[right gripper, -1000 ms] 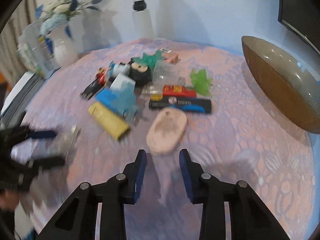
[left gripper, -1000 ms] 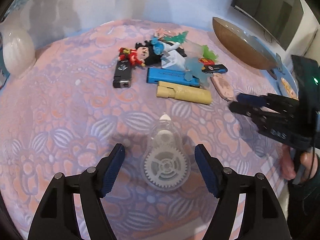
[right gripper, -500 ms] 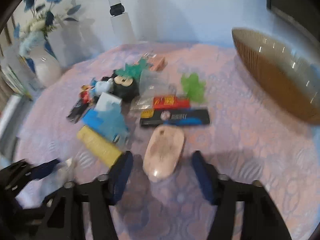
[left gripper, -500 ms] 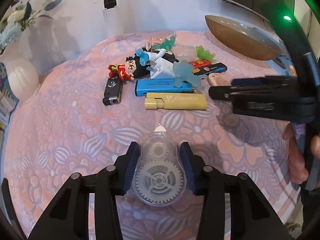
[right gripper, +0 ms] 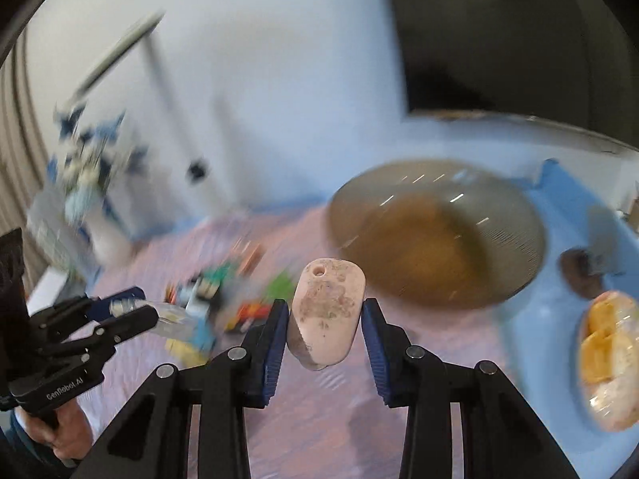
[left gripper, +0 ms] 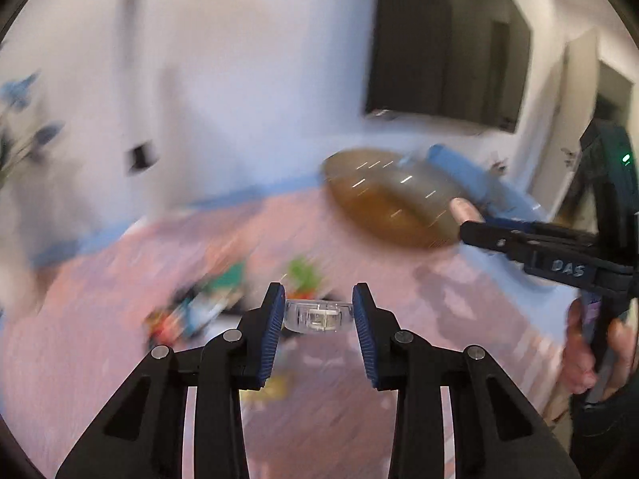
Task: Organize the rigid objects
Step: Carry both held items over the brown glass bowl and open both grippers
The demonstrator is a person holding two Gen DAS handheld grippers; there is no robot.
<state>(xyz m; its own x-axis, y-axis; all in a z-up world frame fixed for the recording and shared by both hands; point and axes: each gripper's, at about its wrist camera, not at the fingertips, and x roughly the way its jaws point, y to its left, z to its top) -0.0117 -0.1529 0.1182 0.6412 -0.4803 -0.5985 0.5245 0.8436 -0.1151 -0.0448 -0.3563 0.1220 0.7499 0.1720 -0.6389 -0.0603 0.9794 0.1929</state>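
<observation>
Left-wrist view has my left claw (left gripper: pixel 318 317) at lower centre, angled down over the blurred desk (left gripper: pixel 399 291), its jaws closing on the clear tape dispenser (left gripper: pixel 318 316) pinched edge-on between the blue pads; my right claw (left gripper: pixel 475 228) reaches in from the right edge with a hand (left gripper: pixel 591 353) on its grip. Right-wrist view shows that claw (right gripper: pixel 325 319) tilted downward at lower centre, clamping the pink speckled stone (right gripper: pixel 326 313) upright between its pads, clear of the cloth. I see the brown bowl (right gripper: pixel 515 215) just beyond it at centre right, with the toy pile (right gripper: pixel 223 299) left of centre.
</observation>
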